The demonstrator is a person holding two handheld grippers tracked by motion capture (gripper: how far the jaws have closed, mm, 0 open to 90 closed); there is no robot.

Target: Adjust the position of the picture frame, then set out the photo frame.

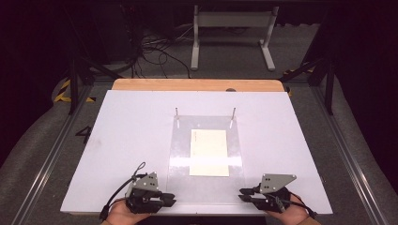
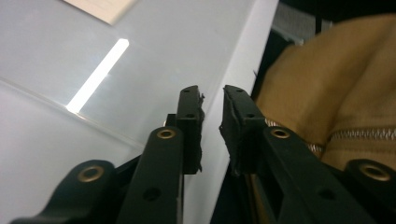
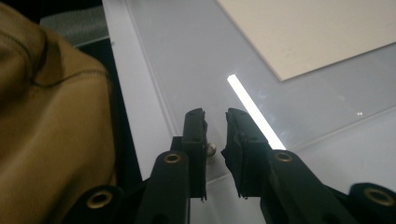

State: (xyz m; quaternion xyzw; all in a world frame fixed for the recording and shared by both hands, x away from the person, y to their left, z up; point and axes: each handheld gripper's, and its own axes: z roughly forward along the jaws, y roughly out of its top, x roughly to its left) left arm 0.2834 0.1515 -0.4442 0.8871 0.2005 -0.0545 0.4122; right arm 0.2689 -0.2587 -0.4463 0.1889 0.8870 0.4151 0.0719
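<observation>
A clear plastic sheet (image 1: 180, 154) lies on the white table board (image 1: 126, 140), with a cream paper (image 1: 209, 152) on its middle. Two thin metal pegs (image 1: 176, 111) stand at its far corners. My left gripper (image 1: 171, 200) rests at the table's near edge and points right toward the sheet's near left corner. Its jaws (image 2: 212, 100) stand a narrow gap apart with nothing between them. My right gripper (image 1: 243, 192) mirrors it at the near right corner, jaws (image 3: 215, 116) also slightly apart and empty. A small metal stud (image 3: 211, 149) shows low between them.
A wooden strip (image 1: 197, 85) borders the table's far edge. Beyond it are a white stand (image 1: 232, 35) and loose cables (image 1: 155, 51) on the floor. Metal rails (image 1: 349, 154) run along both sides. Tan clothing (image 2: 327, 93) is close behind the near edge.
</observation>
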